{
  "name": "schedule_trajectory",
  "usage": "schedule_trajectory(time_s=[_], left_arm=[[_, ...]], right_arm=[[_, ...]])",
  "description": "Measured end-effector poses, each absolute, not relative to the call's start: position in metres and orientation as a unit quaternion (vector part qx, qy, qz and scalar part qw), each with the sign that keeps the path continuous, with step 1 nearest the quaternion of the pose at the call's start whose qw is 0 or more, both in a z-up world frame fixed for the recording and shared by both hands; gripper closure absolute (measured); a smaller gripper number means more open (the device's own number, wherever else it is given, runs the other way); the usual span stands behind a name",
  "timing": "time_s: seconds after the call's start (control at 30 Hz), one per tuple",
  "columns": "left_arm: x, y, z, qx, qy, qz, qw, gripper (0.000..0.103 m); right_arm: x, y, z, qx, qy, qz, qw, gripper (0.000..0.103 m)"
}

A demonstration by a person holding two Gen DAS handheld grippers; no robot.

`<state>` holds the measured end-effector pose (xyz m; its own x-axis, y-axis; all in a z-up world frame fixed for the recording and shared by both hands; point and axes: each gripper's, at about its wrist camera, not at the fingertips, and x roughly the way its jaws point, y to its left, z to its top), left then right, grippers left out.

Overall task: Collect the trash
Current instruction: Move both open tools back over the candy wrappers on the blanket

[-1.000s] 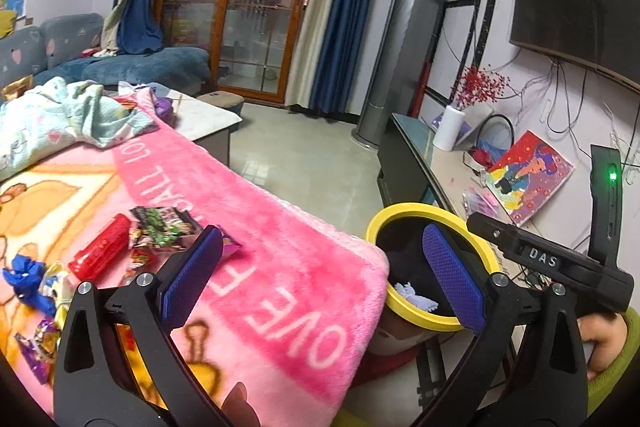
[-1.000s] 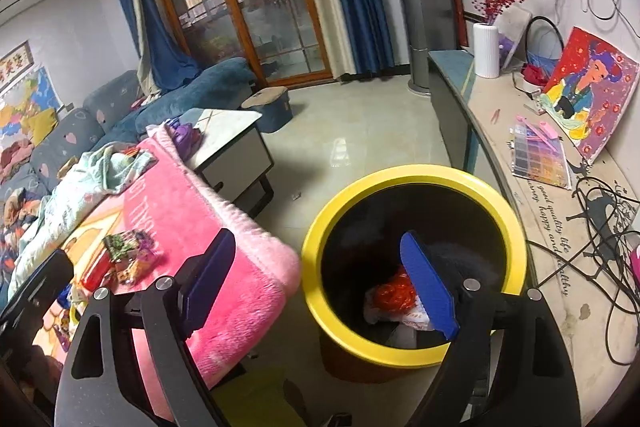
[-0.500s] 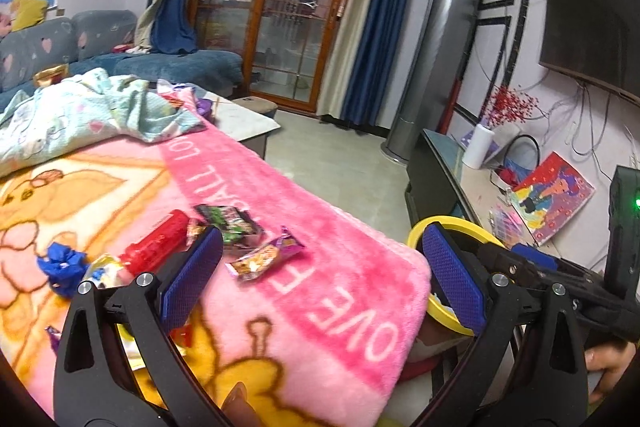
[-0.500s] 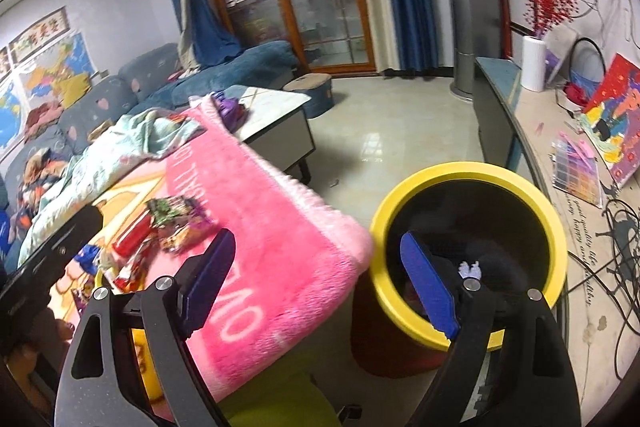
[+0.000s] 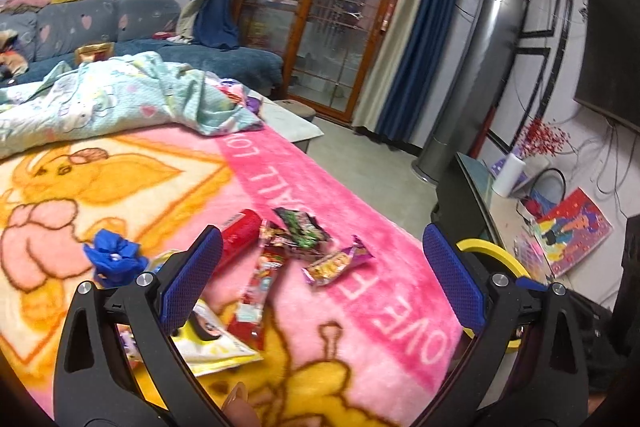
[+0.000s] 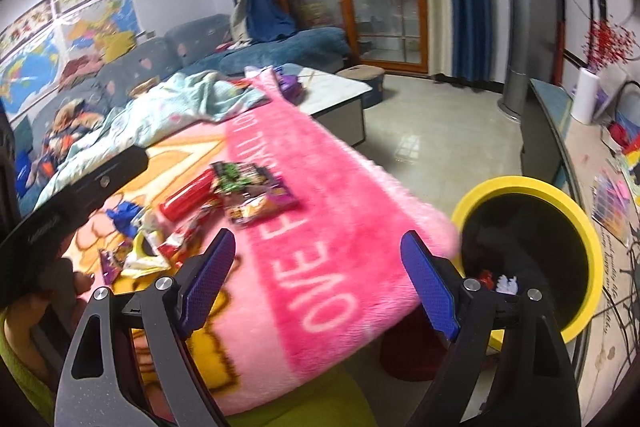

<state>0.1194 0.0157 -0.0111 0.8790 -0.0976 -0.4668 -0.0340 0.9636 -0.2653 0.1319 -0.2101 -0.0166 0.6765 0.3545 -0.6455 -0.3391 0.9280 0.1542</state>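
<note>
Both grippers, left (image 5: 320, 279) and right (image 6: 318, 277), are hanging spread wide and empty above the pink blanket (image 5: 360, 227). Wrappers (image 5: 304, 247) are lying on it; the yellow bin (image 6: 576, 267) is standing just beside its edge.

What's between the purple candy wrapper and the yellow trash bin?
Only bare pink blanket lies between the purple wrapper and the yellow bin; the right wrist view shows it best.

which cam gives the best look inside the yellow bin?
Right wrist. The yellow bin shows its whole rim and dark interior, with white and red scraps at the bottom. The left wrist view catches only an arc of the rim behind the left gripper's finger.
</note>
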Motion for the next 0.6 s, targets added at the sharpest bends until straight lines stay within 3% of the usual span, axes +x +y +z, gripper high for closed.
schedule_trajectory(time_s=[0.6], left_arm=[[0.112, 0.098, -0.013, -0.183, 0.237, 0.081, 0.951, 0.011]], right_arm=[[0.119, -0.135, -0.031, -0.028, 0.381, 0.273, 0.883, 0.021]])
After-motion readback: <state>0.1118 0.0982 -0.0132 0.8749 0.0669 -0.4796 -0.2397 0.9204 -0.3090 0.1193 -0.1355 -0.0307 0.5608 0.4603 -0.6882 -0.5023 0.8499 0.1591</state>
